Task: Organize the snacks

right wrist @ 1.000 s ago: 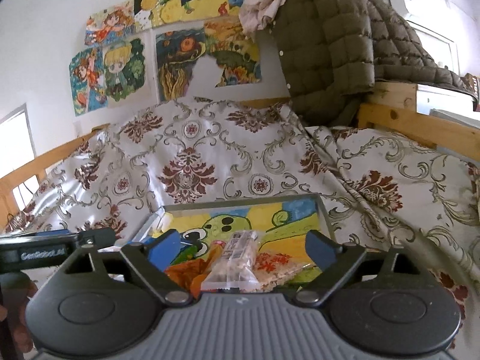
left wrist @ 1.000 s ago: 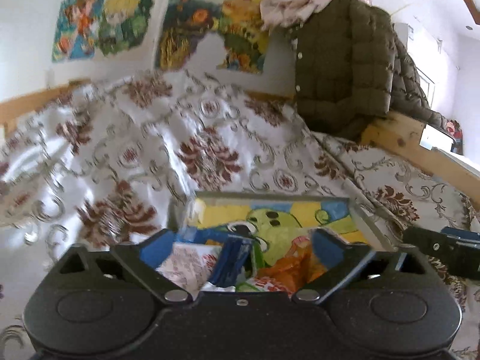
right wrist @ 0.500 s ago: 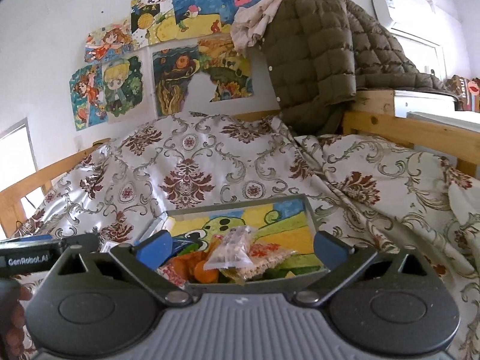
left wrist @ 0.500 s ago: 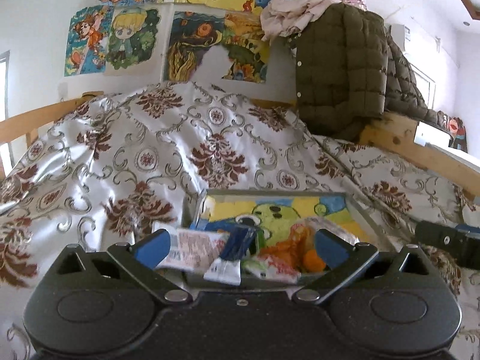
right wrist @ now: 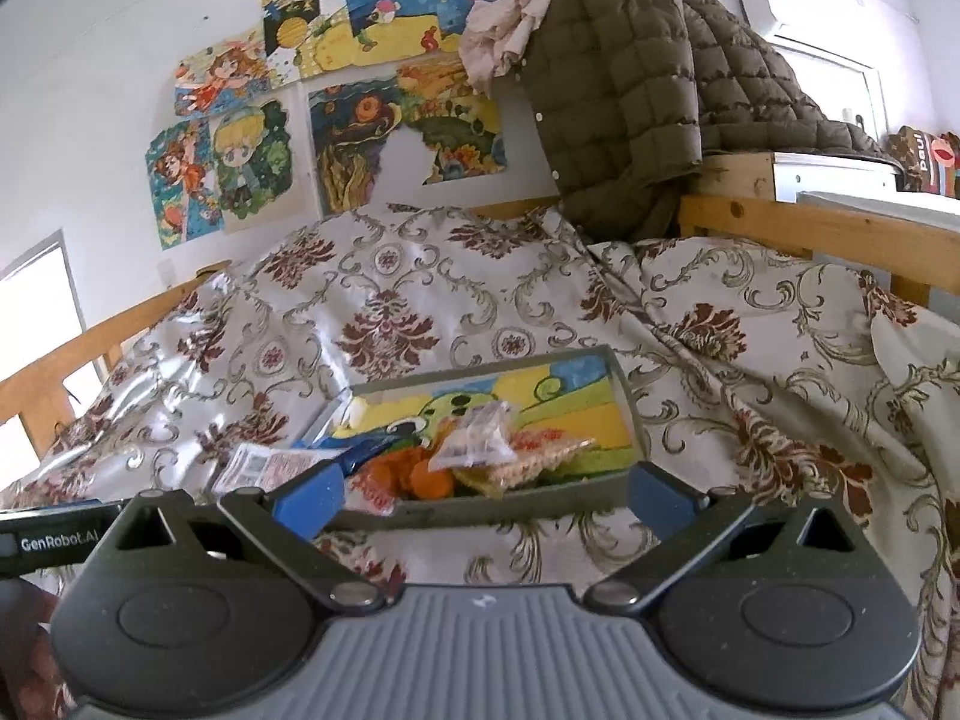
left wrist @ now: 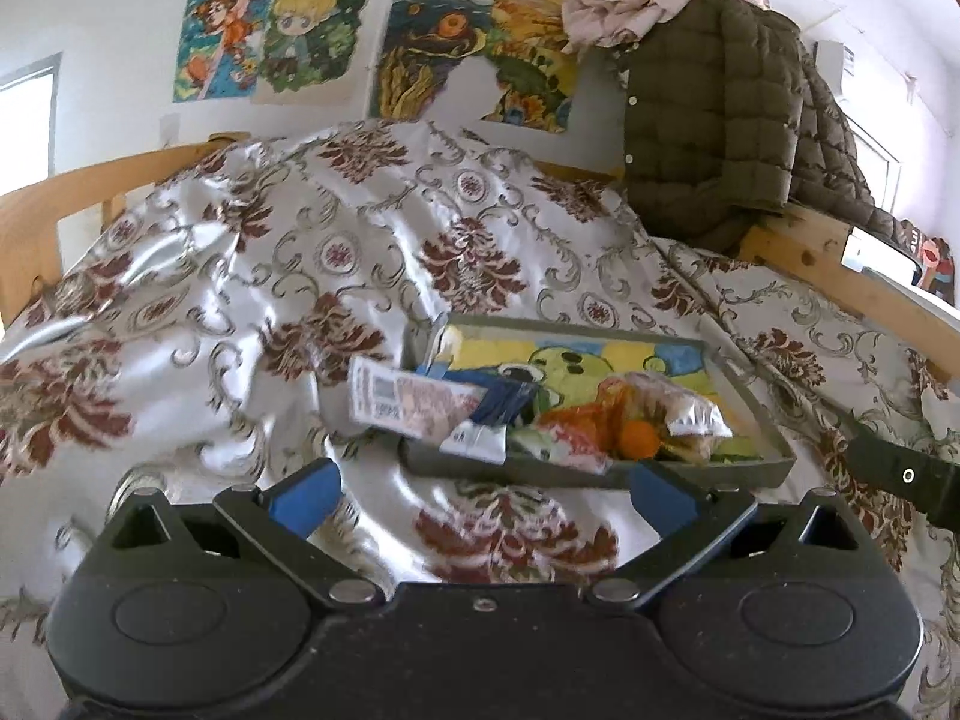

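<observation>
Snack packets (left wrist: 540,414) lie heaped in the grey tray (left wrist: 774,420) on the patterned bedspread (left wrist: 252,276), one white packet (left wrist: 408,402) overhanging its left rim. Left gripper (left wrist: 480,495) and right gripper (right wrist: 483,498) sit just short of the tray, jaws spread wide, holding nothing.

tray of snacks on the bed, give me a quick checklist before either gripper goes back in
1. Left gripper open and empty: ok.
2. Right gripper open and empty: ok.
3. Grey rectangular tray with cartoon picture lying flat on the floral bedspread: ok.
4. All snacks inside tray: not ok, the white and pink flat packet hangs over the tray's left edge.
5. Clear crinkled bag of biscuits settled on the pile: ok.
6. Grippers clear of each other: cannot tell.
</observation>
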The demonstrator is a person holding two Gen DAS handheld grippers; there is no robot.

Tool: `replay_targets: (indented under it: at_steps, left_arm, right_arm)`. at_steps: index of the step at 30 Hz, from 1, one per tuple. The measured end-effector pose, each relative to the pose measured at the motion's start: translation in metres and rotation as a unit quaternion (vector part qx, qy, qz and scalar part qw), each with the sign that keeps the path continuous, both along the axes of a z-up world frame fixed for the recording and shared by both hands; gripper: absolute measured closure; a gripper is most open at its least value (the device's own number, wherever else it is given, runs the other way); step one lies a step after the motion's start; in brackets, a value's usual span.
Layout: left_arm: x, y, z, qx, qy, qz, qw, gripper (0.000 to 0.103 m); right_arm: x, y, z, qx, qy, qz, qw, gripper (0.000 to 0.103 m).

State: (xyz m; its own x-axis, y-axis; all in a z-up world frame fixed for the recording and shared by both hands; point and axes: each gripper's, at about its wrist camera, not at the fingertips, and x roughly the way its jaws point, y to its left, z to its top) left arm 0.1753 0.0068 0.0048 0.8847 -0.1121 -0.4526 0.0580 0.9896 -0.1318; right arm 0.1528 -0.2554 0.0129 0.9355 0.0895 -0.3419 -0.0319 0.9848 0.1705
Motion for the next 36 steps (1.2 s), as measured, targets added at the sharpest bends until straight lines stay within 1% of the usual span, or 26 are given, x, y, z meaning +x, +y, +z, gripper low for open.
replay_targets:
  at_steps: [5, 11, 13, 16, 19, 24, 36]
  left_arm:
    - [-0.022, 0.002, -0.004, 0.008, 0.014, 0.010, 0.9998, 0.001]
    - [-0.048, 0.003, -0.013, 0.020, 0.032, 0.018, 0.9991, 0.001]
    - [-0.055, 0.004, -0.015, 0.017, 0.036, 0.022, 0.9990, 0.001]
    - [-0.064, 0.004, -0.016, 0.009, 0.041, 0.025, 0.9988, 0.001]
    - [-0.070, 0.000, -0.018, 0.019, 0.038, 0.026, 0.9987, 0.001]
    - [-0.071, -0.005, -0.017, 0.033, 0.039, 0.029, 0.9983, 0.001]
    - [-0.069, -0.003, -0.018, 0.034, 0.047, 0.035, 0.9977, 0.001]
  right_arm:
    - [-0.018, 0.008, -0.008, -0.004, 0.016, 0.013, 1.000, 0.000]
    - [-0.038, 0.020, -0.019, -0.029, 0.030, 0.027, 0.999, 0.000]
    - [-0.044, 0.022, -0.021, -0.034, 0.032, 0.026, 0.999, 0.000]
    - [-0.050, 0.020, -0.024, -0.027, 0.039, 0.020, 0.999, 0.000]
    - [-0.054, 0.014, -0.027, -0.016, 0.051, 0.007, 0.999, 0.000]
    - [-0.055, 0.007, -0.032, -0.001, 0.068, -0.006, 0.998, 0.000]
    - [-0.053, 0.006, -0.035, -0.002, 0.076, -0.007, 0.997, 0.000]
